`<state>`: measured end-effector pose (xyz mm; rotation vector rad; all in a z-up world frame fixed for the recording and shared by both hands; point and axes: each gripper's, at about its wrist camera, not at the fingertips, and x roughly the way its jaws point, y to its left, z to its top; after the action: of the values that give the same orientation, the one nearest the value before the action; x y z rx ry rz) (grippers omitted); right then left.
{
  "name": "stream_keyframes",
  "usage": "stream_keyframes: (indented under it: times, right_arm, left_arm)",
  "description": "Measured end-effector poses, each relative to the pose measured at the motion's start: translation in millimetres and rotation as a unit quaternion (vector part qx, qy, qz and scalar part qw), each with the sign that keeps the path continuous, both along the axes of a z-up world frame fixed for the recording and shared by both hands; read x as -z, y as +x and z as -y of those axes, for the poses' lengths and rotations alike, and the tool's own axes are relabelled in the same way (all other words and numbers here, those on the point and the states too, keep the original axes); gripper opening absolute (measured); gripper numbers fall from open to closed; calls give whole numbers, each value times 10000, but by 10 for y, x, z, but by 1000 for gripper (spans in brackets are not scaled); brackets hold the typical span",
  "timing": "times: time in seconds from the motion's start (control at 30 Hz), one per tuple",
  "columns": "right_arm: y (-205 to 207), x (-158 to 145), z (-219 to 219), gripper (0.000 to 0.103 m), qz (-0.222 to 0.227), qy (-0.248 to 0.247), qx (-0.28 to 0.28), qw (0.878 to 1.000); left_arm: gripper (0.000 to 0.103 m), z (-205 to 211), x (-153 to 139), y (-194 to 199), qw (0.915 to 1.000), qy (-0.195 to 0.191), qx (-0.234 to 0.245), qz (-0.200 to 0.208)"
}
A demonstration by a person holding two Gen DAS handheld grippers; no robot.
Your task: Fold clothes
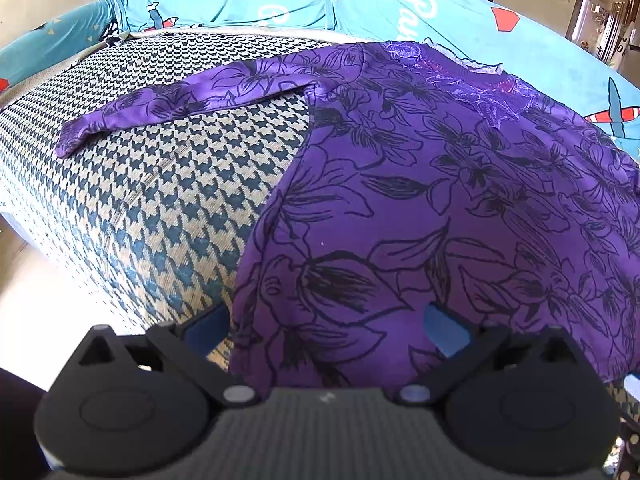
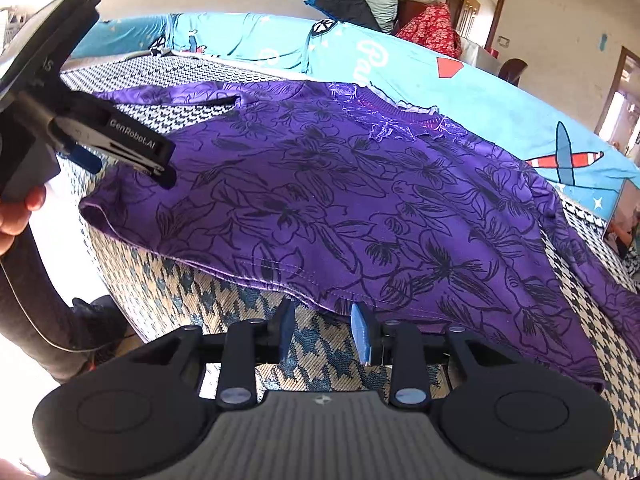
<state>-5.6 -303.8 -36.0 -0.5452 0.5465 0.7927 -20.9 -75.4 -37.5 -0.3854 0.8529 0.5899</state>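
A purple long-sleeved shirt [image 1: 440, 200] with black flower outlines lies spread flat on a houndstooth bed cover [image 1: 160, 200]. One sleeve [image 1: 160, 108] stretches out to the left; the other sleeve [image 2: 608, 292] trails off to the right. My left gripper [image 1: 326, 330] is open wide just above the shirt's lower left corner, and its pads do not press on the cloth. My right gripper [image 2: 324, 332] is open by a narrow gap, just short of the bottom hem [image 2: 280, 276], with only bed cover showing between its fingers. A hand [image 2: 16, 216] holds the left gripper [image 2: 128, 168] at the hem's left end.
A turquoise cartoon-print sheet [image 2: 480, 92] covers the bed behind the shirt. Dark bedding [image 2: 352, 4] and a red floral cloth [image 2: 432, 28] are piled at the back. The bed's edge drops to the floor [image 1: 24, 280] on the left. Doorways [image 2: 476, 8] stand in the far wall.
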Motion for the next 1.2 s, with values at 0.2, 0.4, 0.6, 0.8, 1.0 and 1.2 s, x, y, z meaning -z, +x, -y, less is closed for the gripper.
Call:
stream_keyframes:
  times: [0.2,0.4,0.6,0.8,1.0,1.2]
  right_arm:
    - [-117,119,-185,38,669,-646,-339,9951]
    - [-164,212,-351,39,1071,-911,-765,9871]
    - [-197,262,-442,13,1426,-860,-1035,9806]
    - [-226,160,-382,9,1199,-511,-1156,9847]
    - [-327,255,-371,5,1144,-893,-1436,9789]
    - [-293,207,-332,5,826,-691,-1356,9849]
  left_arm:
    - [103,4,8,10,10000,-3,21,-34]
    - [103,-10,18,8,10000,-38,-5,-50]
    - [103,-6,20,5,10000,-6,11,-74]
    - [103,-18,-22,-19,9998,126,-120,3]
    - [103,-90,17,-31,9991,139,-346,-180]
    - [103,-210,113,-97,9978,-171,-580,-269]
